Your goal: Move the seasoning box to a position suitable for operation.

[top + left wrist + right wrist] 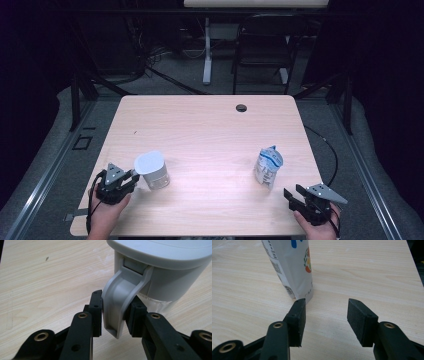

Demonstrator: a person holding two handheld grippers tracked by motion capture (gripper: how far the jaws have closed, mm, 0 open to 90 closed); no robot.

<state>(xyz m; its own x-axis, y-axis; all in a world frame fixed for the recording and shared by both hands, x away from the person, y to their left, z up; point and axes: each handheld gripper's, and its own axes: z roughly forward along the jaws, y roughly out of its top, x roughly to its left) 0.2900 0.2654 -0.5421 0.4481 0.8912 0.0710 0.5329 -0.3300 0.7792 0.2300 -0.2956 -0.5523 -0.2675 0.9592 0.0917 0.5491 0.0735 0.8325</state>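
Note:
A white lidded jug (152,169) with a clear lower body stands on the wooden table (210,135) at the front left. My left gripper (134,176) comes at it from the left, and in the left gripper view its pads press both sides of the jug's curved grey handle (120,297). A white and blue pouch (267,166) stands upright at the front right. My right gripper (292,192) rests near the front right corner, a little short of the pouch. In the right gripper view this gripper (325,320) is open with nothing between its pads, and the pouch (292,265) stands just beyond its left jaw.
A round cable hole (241,107) sits near the table's far edge. Beyond the table stand a dark chair (262,45) and a white desk leg (206,50). A black cable (330,150) loops on the floor past the right edge.

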